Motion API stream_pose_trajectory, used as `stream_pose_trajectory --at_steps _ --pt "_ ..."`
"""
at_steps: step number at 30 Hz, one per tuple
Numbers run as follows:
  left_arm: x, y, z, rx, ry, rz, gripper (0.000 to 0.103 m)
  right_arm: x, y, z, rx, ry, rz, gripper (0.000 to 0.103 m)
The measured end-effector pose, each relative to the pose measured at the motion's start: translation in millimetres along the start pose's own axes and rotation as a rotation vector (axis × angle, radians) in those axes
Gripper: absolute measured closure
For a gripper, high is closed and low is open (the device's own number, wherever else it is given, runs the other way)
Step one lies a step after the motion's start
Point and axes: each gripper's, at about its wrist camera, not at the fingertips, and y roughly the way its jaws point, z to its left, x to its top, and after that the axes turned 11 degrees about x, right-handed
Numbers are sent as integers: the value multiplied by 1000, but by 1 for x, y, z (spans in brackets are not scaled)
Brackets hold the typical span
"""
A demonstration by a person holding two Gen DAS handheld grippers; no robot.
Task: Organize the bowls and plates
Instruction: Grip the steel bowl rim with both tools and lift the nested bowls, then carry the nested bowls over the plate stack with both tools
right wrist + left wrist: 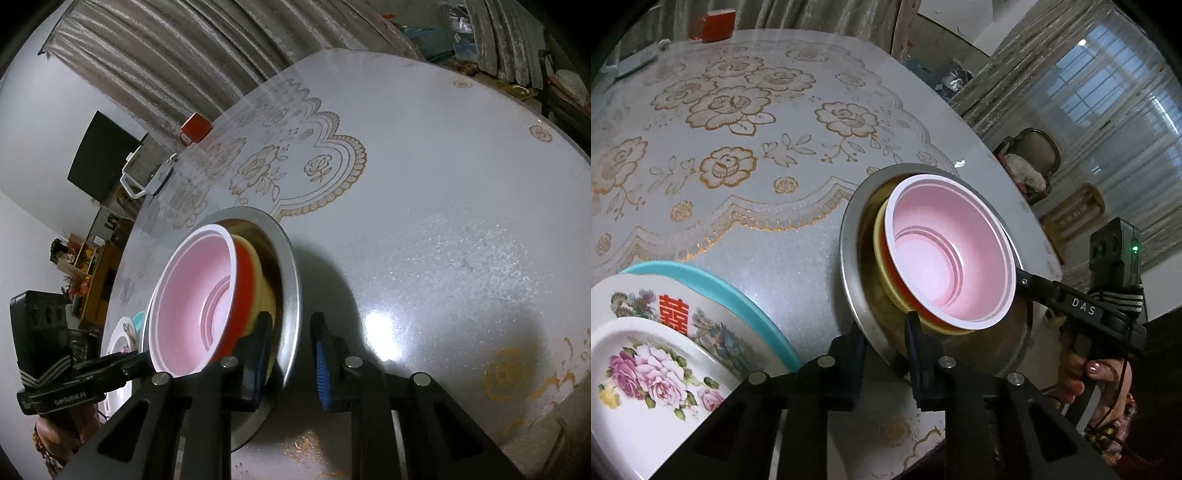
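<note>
Already nested, pink bowl (951,251) tops the stack in the steel basin (860,236); both grippers' fingers (258,350) clamp its rim; plates (657,332) wait.

Pink bowl (951,251) nested in yellow bowl (886,273), inside steel basin (849,258)

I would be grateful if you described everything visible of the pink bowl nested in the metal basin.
The pink plastic-looking bowl is round, with a white rim and stepped rings near its flat bottom, and looks empty. It sits tilted, topmost in a nest: inside a red bowl, then a yellow bowl, all within the wide silver metal basin on the floral table. The left gripper and right gripper each clamp the basin's rim on opposite sides.
</note>
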Motion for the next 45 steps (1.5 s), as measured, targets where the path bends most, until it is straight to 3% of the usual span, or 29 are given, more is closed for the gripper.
stream_pose_trajectory --at_steps 7,23,45 --pt "-8 -3 -4 -11 10 -36 82 -4 5 7 -13 -54 -6 91" --pt "-29 -8 -30 11 46 -91 77 -14 -16 12 -72 -137 -47 90" --pt "-59 -81 -10 71 8 -259 75 -21 -30 79 -30 -257 -65 89"
